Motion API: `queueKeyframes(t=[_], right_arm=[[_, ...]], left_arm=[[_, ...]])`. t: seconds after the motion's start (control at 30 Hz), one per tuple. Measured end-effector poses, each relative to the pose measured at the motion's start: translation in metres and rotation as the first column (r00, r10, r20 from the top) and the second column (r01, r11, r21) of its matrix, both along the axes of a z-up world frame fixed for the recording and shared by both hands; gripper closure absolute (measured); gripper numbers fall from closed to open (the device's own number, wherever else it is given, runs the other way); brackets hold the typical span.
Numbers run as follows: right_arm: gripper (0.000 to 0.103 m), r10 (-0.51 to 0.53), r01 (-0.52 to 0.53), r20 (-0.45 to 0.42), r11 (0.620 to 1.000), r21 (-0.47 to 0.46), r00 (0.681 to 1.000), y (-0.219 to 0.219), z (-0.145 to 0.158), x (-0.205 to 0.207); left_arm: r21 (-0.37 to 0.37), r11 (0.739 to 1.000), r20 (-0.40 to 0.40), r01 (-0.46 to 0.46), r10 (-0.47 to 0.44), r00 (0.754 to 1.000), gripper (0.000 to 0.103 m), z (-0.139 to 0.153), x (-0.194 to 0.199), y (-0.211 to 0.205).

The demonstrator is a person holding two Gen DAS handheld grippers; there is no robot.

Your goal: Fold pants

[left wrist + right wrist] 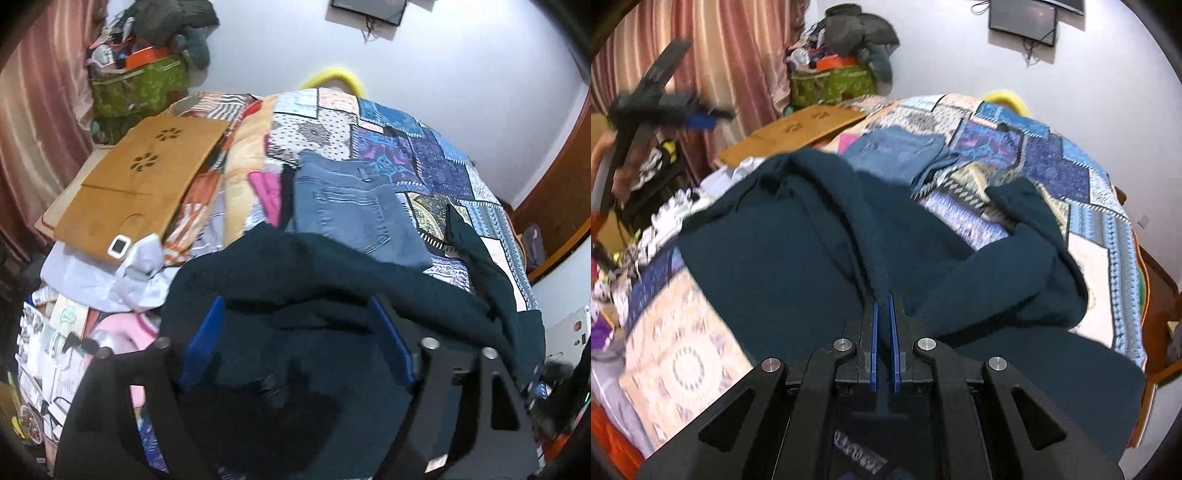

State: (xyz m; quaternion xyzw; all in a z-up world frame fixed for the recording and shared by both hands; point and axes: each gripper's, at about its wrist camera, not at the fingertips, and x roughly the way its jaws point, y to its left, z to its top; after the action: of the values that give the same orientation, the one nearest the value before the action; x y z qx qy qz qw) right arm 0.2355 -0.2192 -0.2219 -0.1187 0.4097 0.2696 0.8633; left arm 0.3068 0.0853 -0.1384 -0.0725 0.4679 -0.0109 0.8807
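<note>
Dark teal pants [798,258] lie crumpled across the patchwork bedspread [1052,166]. My right gripper [884,299] is shut on a ridge of the teal fabric, which rises between its blue pads. In the left wrist view the teal pants [314,266] lie under and between my left gripper's [295,306] blue fingers [207,332], which stand wide apart and open just above the cloth. The left gripper also shows in the right wrist view [701,118], raised at the far left. Folded blue jeans [351,206] lie beyond the teal pants.
A brown wooden lap board [147,181] lies on the bed's left side by striped bedding. A green bag piled with clothes [140,85] stands at the wall by pink curtains. Papers and clutter [55,339] sit at the left. A wooden bed frame [1156,295] edges the right.
</note>
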Motion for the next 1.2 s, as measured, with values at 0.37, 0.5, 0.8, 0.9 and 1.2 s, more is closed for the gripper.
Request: queueKeyframes(t=[0.37,0.5,0.8,0.9,1.2], right_arm=[[0.095,0.002,0.003,-0.046,0.994,0.106,0.999,-0.008,-0.011,-0.003],[0.094,0.007,0.002,-0.06,0.991,0.136,0.998,-0.009,-0.012,-0.004],[0.094,0.026,-0.014,-0.071,0.986,0.164,0.997,-0.012,-0.013,-0.001],[0.094,0.027,-0.017,-0.064,0.988,0.152,0.998,-0.011,-0.013,-0.002],[0.094,0.009,-0.004,-0.049,0.995,0.101,0.999,-0.009,-0.009,-0.007]], left_arm=[[0.182,0.98,-0.214,0.076,-0.036,0.976,0.014,-0.057,0.114,-0.087],[0.295,0.954,-0.303,0.052,0.042,0.952,0.014,-0.099,0.148,-0.089],[0.288,0.957,-0.363,0.043,0.068,0.929,0.082,-0.134,0.15,-0.073],[0.289,0.957,-0.309,0.039,0.055,0.949,0.091,-0.116,0.135,-0.069],[0.147,0.989,-0.162,-0.008,0.033,0.986,0.093,-0.04,0.04,-0.015]])
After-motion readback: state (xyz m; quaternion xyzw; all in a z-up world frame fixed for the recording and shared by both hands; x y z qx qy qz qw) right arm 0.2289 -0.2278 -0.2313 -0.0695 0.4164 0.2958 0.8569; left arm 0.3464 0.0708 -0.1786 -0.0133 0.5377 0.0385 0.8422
